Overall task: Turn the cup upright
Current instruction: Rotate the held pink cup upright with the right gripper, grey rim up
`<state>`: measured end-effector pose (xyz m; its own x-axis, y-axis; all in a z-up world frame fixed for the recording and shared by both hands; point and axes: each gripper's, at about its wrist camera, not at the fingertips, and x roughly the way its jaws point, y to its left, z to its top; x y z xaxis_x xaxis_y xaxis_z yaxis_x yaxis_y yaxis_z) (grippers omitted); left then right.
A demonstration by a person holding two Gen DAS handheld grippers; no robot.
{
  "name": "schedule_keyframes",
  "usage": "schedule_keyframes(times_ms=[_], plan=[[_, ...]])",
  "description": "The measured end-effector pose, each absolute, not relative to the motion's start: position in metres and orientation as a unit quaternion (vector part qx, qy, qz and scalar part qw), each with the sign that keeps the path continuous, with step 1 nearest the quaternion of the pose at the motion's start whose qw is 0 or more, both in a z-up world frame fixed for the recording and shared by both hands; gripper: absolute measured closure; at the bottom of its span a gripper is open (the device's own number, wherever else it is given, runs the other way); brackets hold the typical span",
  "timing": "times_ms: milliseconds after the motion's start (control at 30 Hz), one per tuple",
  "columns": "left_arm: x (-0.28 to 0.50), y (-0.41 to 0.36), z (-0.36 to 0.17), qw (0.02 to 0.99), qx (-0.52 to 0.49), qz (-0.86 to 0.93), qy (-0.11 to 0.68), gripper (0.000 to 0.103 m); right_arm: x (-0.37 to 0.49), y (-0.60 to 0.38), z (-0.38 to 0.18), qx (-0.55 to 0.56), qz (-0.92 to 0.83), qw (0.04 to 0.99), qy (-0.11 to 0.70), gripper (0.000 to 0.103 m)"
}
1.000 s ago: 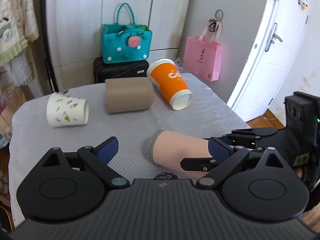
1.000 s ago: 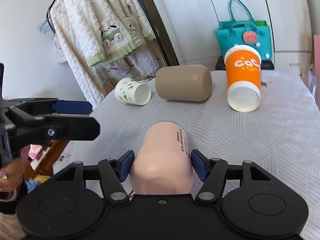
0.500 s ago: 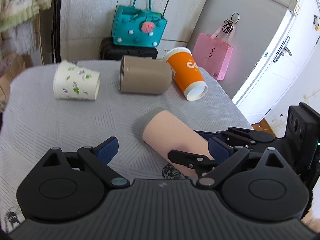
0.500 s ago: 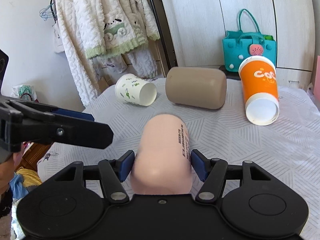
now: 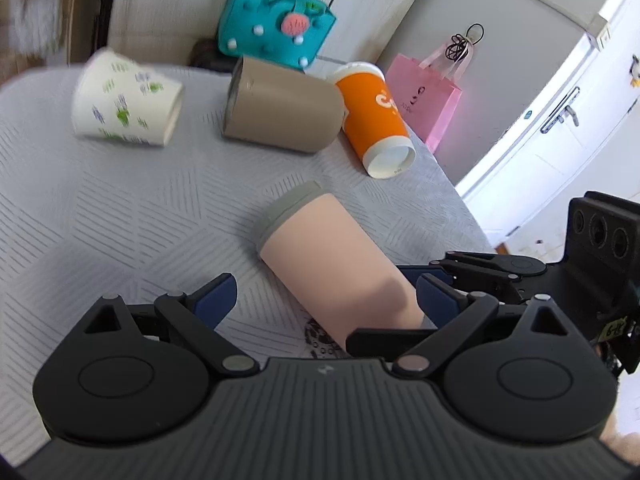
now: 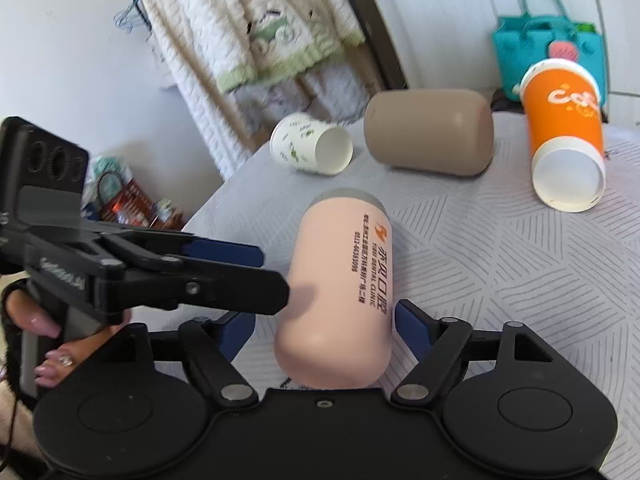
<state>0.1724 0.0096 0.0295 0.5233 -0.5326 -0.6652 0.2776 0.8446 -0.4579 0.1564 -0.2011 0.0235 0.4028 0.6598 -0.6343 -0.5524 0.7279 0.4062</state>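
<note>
- My right gripper [image 6: 326, 324] has one finger on each side of the pink cup [image 6: 340, 280], down near the cup's round bottom.
- The right-side finger looks like it touches the cup. On the other side I think I see a thin bit of cloth between the pad and the cup. I cannot tell if I am really squeezing it.
- The pink cup lies on its side on the table [image 6: 500, 260], close to the edge nearest my right gripper. Its gray rim points away from that gripper, toward the middle of the table. It has black writing along its side.
- My left gripper [image 5: 326, 296] is wide open and holds nothing. It comes in from the side. One black fingertip is right beside the cup, and I cannot tell if it touches.
- Three more cups lie on their sides along the far edge of the table, well apart from the pink one.
- The white paper cup [image 6: 308, 148] with green marks is near the far left corner.
- The tan cup [image 6: 428, 136] lies between the white one and the orange one.
- The orange cup [image 6: 564, 132] points its open mouth toward me.
- Behind the table are a teal bag [image 6: 548, 44] and a pink bag [image 5: 424, 96]. A fluffy white robe [image 6: 248, 28] hangs by the wall.
</note>
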Motion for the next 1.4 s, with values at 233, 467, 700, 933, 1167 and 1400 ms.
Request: schedule_keyframes(times_ms=[233,467,700,933,1167,1400], plan=[[0.193,0.001,0.017,0.838,-0.166,-0.249,0.456,0.006,0.176,-0.199,0.032,-0.01,0.39,0.806,0.446,0.012],[0.204,0.003,0.01,0.846,-0.183,-0.223,0.449,0.005,0.207,-0.203,0.029,0.055,0.445,0.744,0.496,0.012],[0.212,0.005,0.003,0.825,-0.224,-0.245,0.458,0.023,0.216,-0.201,0.02,0.061,0.45,0.73,0.511,0.03],[0.207,0.005,0.004,0.836,-0.219,-0.25,0.436,0.026,0.212,-0.204,0.02,0.056,0.446,0.744,0.494,0.031],[0.193,-0.002,0.023,0.871,-0.163,-0.259,0.385,0.032,0.185,-0.2,0.031,-0.009,0.432,0.799,0.418,0.031],[0.188,-0.009,0.033,0.907,-0.111,-0.259,0.313,0.036,0.176,-0.199,0.036,-0.055,0.408,0.842,0.348,0.032]])
